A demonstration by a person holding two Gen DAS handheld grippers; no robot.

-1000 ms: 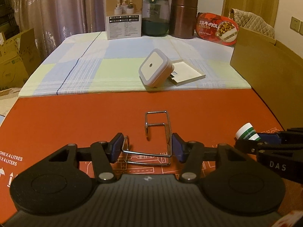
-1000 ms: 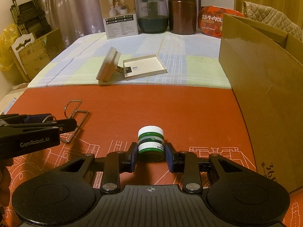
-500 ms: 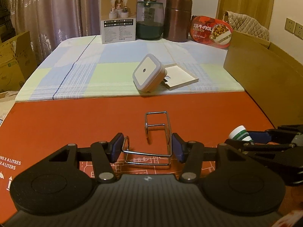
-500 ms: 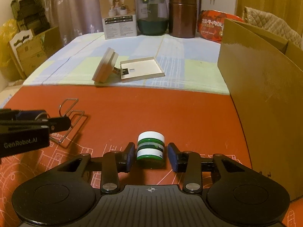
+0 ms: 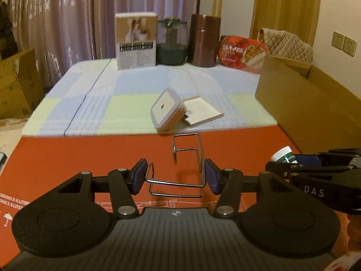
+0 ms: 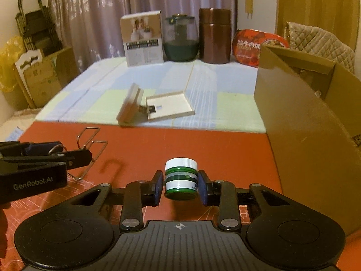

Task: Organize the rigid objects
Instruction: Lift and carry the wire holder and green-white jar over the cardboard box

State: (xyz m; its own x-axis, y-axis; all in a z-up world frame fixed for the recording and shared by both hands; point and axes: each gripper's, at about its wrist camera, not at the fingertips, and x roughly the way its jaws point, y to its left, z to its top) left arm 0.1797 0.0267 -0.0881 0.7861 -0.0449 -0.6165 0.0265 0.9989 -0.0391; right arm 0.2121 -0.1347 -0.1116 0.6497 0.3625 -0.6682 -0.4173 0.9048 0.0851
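Note:
A bent wire rack (image 5: 176,183) hangs just above the red mat (image 5: 90,153), and my left gripper (image 5: 176,176) is shut on it, one pad on each side. The same rack (image 6: 94,142) shows at the left of the right wrist view, beside the left gripper (image 6: 58,155). A small green jar with a white lid (image 6: 180,176) is lifted off the mat. My right gripper (image 6: 180,186) has its jaws closing tight on the jar, both pads pressing its sides. From the left wrist view, the jar (image 5: 283,154) peeks out at the right.
A tall open cardboard box (image 6: 304,135) stands to the right. On the checked cloth beyond the mat lie a white square light (image 5: 165,110) and a flat white tray (image 5: 203,110). A printed carton (image 5: 136,43), a glass jar (image 5: 172,43), a brown canister (image 5: 204,40) and a red food bowl (image 5: 242,52) line the far edge.
Both grippers have risen a little, carrying the rack and the jar off the mat. The right jaws stood slightly off the jar half a second ago and now press it again.

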